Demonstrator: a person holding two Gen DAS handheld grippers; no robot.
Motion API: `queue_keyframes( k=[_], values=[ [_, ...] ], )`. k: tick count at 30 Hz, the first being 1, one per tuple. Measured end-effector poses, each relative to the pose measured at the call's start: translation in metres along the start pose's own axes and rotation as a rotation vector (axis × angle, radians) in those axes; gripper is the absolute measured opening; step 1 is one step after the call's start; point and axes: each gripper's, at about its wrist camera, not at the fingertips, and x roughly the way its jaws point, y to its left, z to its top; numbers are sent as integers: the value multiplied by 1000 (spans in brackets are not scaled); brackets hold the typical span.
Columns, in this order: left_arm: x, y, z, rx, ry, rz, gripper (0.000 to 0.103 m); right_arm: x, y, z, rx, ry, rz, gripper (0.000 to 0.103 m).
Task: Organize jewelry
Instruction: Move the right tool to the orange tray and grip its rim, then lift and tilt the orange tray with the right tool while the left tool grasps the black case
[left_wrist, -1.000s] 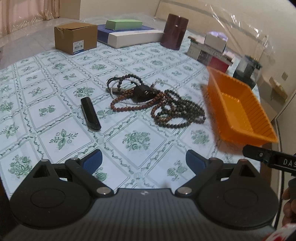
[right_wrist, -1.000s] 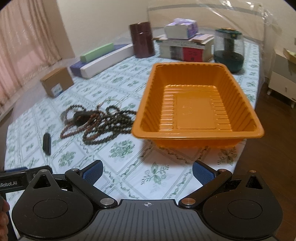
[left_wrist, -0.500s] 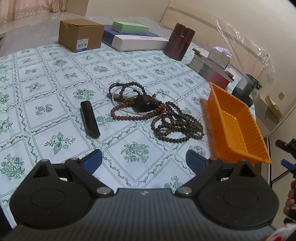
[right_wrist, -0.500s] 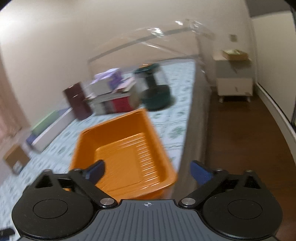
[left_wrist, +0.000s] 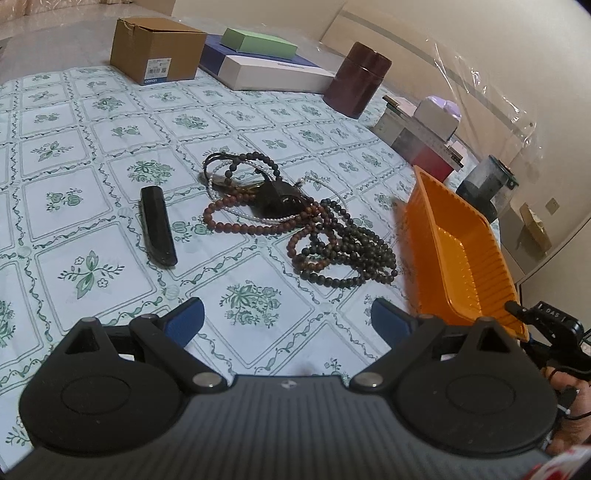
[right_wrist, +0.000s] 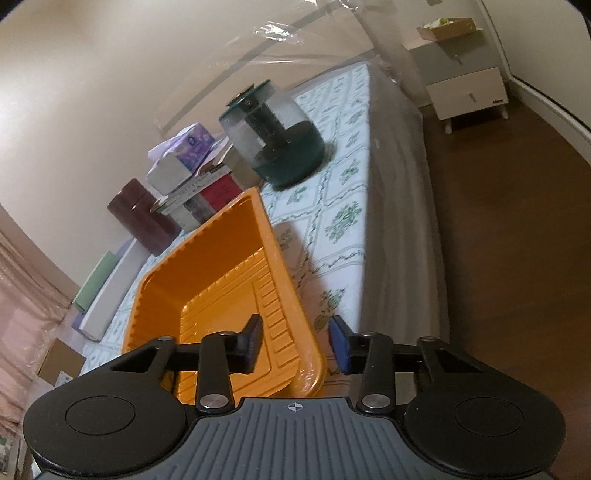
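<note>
Since a second ago my right tool (right_wrist: 297, 341) has swung to the orange tray (right_wrist: 221, 266), jaws closing astride its near rim. Beads (left_wrist: 303, 229) lie mid-frame on the bed; left tool (left_wrist: 286, 319) apart, empty.

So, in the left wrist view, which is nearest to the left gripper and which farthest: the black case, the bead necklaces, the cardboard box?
From the left gripper:
1. Black case, ahead on the left.
2. Bead necklaces, tangled at the centre, slightly farther.
3. Cardboard box, at the far left end.
</note>
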Motion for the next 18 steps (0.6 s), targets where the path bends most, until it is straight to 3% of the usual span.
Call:
queue_keyframes(
  k=[6, 12, 18],
  values=[
    [4, -4, 1, 16, 0, -2, 96, 8, -1, -3, 21, 7, 4, 21],
    [6, -6, 0, 19, 5, -6, 96, 12, -2, -2, 46, 18, -5, 13],
    [4, -2, 2, 17, -9, 2, 96, 5, 16, 1, -56, -3, -39, 9]
  ],
)
